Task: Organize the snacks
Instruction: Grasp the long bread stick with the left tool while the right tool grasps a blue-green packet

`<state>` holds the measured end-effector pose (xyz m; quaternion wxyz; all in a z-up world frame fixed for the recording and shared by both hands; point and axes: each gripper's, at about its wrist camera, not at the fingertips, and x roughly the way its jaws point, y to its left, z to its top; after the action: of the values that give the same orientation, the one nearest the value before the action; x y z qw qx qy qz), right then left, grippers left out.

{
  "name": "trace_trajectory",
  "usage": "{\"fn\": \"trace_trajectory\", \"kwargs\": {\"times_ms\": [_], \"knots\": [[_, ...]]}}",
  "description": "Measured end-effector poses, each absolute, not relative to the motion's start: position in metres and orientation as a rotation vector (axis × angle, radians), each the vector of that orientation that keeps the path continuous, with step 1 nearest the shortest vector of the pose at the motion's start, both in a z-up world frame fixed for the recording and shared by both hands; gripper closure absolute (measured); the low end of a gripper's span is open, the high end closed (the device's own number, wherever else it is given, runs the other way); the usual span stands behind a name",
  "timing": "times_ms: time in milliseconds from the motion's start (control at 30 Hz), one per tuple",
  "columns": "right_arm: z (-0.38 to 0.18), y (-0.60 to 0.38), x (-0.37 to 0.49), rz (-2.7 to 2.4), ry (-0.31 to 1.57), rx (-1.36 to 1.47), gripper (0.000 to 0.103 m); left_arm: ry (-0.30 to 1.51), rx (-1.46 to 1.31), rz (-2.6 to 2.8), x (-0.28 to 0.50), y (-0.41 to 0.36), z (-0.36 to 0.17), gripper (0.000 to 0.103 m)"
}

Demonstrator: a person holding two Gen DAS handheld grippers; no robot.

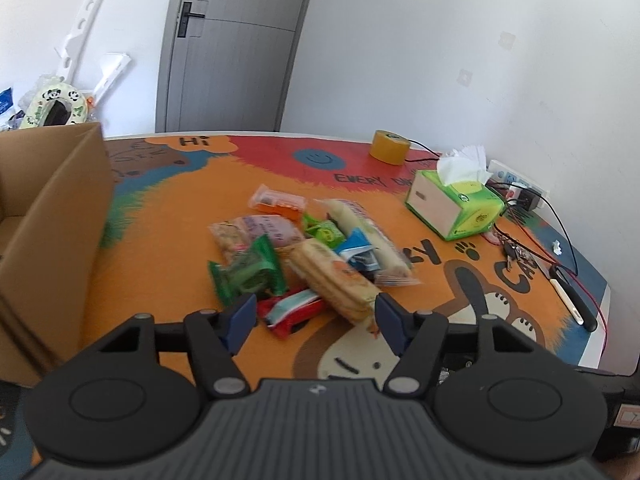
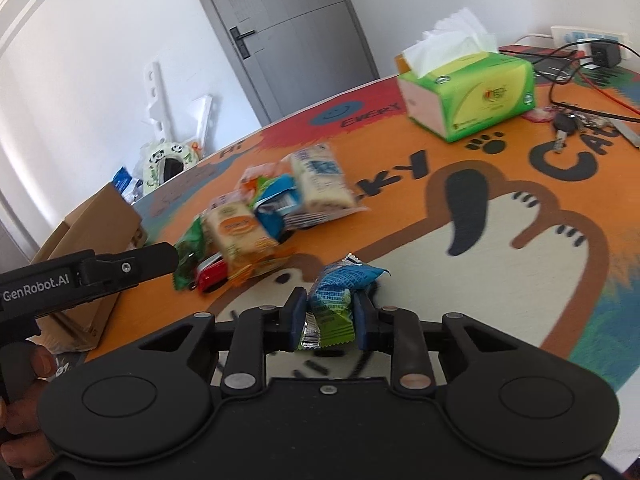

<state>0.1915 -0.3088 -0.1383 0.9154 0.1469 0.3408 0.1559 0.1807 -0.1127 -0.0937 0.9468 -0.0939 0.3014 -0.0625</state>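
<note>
A pile of wrapped snacks [image 1: 304,252] lies in the middle of the orange cartoon table mat; it also shows in the right wrist view [image 2: 264,220]. My left gripper [image 1: 316,322] is open and empty, hovering just in front of the pile, with a red packet [image 1: 288,310] and a cracker pack [image 1: 336,280] between its blue pads. My right gripper [image 2: 328,312] is shut on a small blue and green snack packet [image 2: 334,294], held above the mat. An open cardboard box [image 1: 52,220] stands at the left. The left gripper's arm [image 2: 100,272] shows in the right wrist view.
A green tissue box [image 1: 456,204] stands at the right of the pile, with a tape roll [image 1: 390,146] behind it. Keys, cables and a power strip [image 1: 520,188] lie along the right edge. A grey door [image 1: 236,40] is behind the table.
</note>
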Motion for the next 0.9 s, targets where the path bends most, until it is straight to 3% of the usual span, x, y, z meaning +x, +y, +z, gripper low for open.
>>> {"fn": "trace_trajectory", "kwargs": {"times_ms": [900], "knots": [[-0.140, -0.332, 0.200, 0.284, 0.687, 0.331, 0.077, 0.664, -0.118, -0.054, 0.235, -0.157, -0.117, 0.041]]}}
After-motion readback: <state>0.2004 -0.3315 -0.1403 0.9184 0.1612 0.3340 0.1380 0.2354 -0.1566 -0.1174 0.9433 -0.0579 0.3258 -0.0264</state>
